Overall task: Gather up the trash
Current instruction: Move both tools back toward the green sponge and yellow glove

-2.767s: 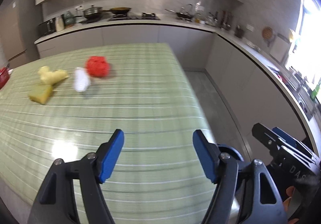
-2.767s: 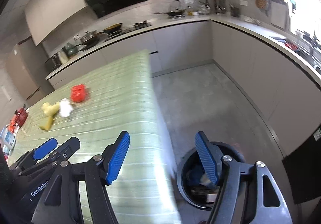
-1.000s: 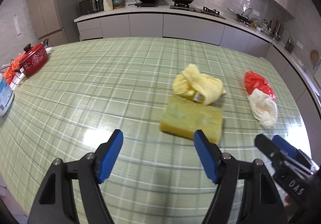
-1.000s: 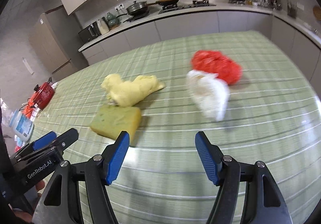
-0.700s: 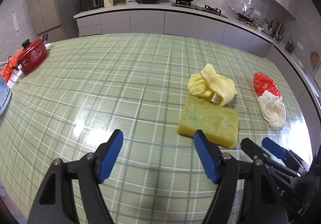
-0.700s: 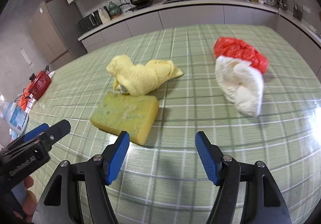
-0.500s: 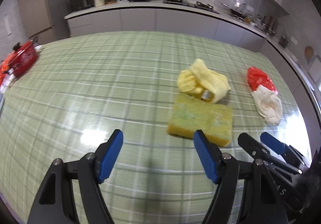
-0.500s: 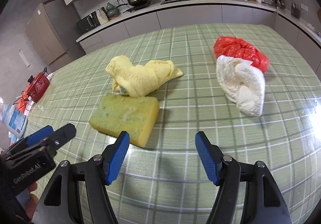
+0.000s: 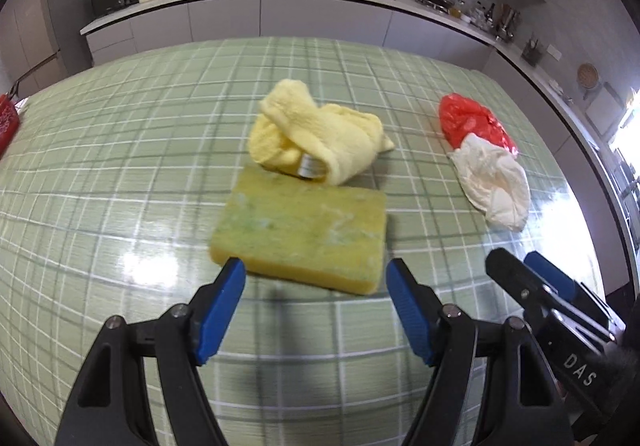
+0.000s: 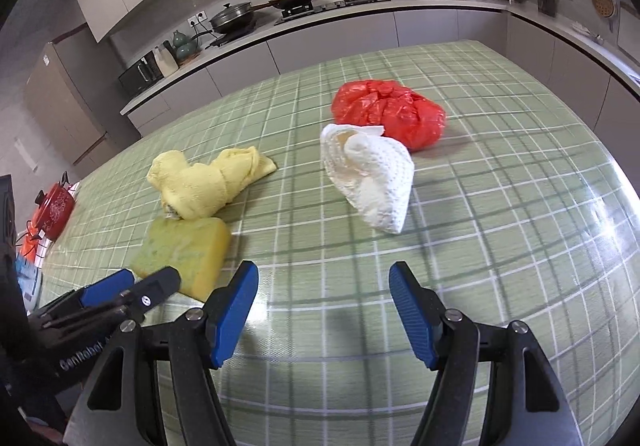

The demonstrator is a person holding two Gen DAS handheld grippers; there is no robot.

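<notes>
Left wrist view showed me the green checked table [image 9: 120,150] spread wide below, with four pieces of rubbish gathered near its middle and far right. Largest of them was the yellow sponge [image 9: 304,234], a flat slab that lay straight ahead of my left gripper [image 9: 312,278], its long side running crosswise to the way my fingers pointed. My left jaws stood apart with nothing between them, and their gap looked about as wide as the sponge was long, so I judged a grab along that length would be tight and a grab across the short side easier. Just behind the sponge, touching its far edge, sat the crumpled yellow cloth [image 9: 320,138]. Off to the right, well apart from the sponge, the white paper wad [image 9: 496,182] leaned against the red plastic bag [image 9: 468,118]. In the right wrist view my right gripper [image 10: 324,286] also hung with its jaws apart and empty, and the white paper wad [image 10: 372,174] lay ahead between their lines, with the red plastic bag [image 10: 388,110] just beyond it. So I reckoned the sponge [image 10: 184,250] belonged to my left hand and the paper wad to my right.
</notes>
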